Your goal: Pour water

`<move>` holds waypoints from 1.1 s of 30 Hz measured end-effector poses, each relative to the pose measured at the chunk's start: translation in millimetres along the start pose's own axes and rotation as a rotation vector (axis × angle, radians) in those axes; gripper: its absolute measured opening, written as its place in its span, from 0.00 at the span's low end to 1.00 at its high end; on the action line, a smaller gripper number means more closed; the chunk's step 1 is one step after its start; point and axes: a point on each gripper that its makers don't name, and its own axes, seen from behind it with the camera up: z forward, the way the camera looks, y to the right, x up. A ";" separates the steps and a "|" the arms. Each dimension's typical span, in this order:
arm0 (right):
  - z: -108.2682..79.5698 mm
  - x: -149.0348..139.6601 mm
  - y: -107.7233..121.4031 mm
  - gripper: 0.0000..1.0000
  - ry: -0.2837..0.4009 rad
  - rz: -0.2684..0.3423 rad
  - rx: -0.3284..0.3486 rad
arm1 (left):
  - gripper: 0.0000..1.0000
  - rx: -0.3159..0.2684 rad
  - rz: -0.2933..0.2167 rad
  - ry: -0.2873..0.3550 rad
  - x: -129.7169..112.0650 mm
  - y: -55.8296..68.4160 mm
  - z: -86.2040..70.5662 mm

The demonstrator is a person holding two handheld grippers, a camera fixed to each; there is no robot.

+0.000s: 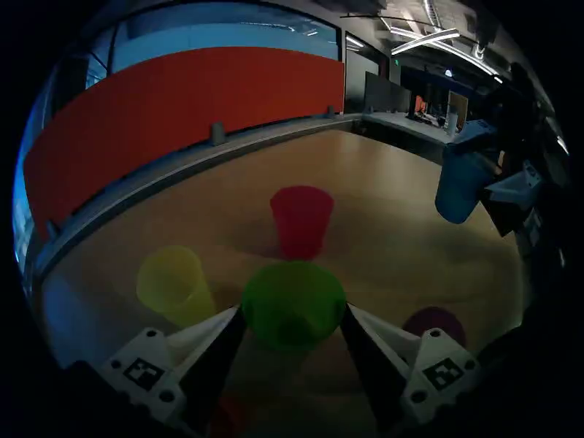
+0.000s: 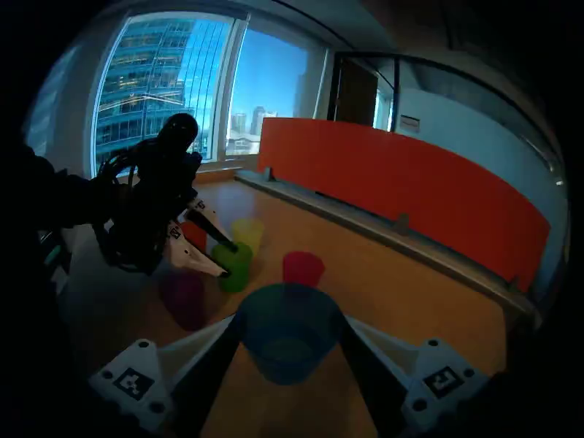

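Left gripper (image 1: pixel 292 315) clasps the green cup (image 1: pixel 293 299), right gripper (image 2: pixel 290 325) the blue cup (image 2: pixel 286 339).

1. The green cup (image 1: pixel 293 303): translucent plastic, tapered toward its base, upright with its mouth open upward. It sits clamped between the two fingers of the left gripper (image 1: pixel 292 321). Whether it holds anything cannot be told.
2. The blue cup (image 2: pixel 287 342): translucent plastic of the same tapered form, upright, mouth upward. It is clamped between the two fingers of the right gripper (image 2: pixel 288 325), well apart from the green cup.
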 end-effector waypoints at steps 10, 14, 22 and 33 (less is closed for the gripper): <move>-1.2 10.3 -7.7 0.93 0.016 -0.006 0.000 | 0.87 0.007 -0.004 0.074 22.1 1.0 -31.8; -2.7 17.2 -13.0 0.93 0.029 -0.007 0.002 | 0.87 0.016 0.005 0.117 32.5 2.1 -50.6; -4.6 32.1 -23.4 0.93 0.052 -0.010 0.011 | 0.87 0.019 -0.013 0.203 50.4 2.3 -88.2; -2.8 51.8 -42.6 0.93 0.088 -0.009 0.031 | 0.87 0.044 -0.026 0.297 65.2 -1.3 -132.7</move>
